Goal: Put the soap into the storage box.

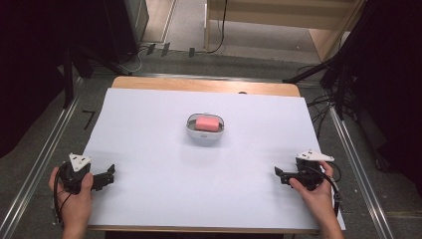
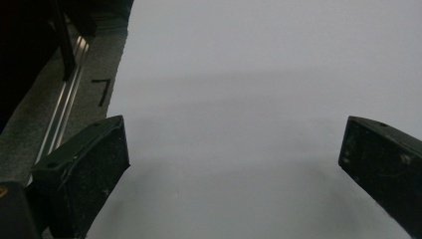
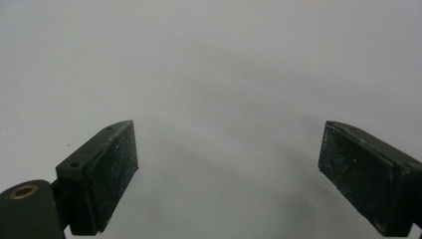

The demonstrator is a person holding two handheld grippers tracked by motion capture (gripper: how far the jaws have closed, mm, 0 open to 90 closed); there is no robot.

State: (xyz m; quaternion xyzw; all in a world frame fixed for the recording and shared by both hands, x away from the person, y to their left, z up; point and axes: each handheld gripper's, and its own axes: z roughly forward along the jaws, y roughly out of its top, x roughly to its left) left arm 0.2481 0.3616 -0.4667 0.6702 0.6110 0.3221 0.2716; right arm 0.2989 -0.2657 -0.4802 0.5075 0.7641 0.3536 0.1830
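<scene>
A pink block point(image 1: 207, 123) lies in a small white oval dish point(image 1: 205, 136) near the middle of the white sheet. My left gripper point(image 1: 110, 174) rests at the sheet's near left edge, held by a hand, far from the dish. Its jaws stand wide apart over bare sheet, so the left gripper point(image 2: 234, 159) is open and empty. My right gripper point(image 1: 278, 175) sits at the near right, also held by a hand and pointing inward. The right gripper point(image 3: 226, 169) is open too, with nothing between its jaws.
The white sheet point(image 1: 149, 149) covers a wooden table point(image 1: 199, 84). Metal rails point(image 1: 37, 164) run along both sides on grey carpet. Black stands and cables point(image 1: 328, 94) crowd the far right; a black tape mark point(image 2: 102, 89) lies on the floor left.
</scene>
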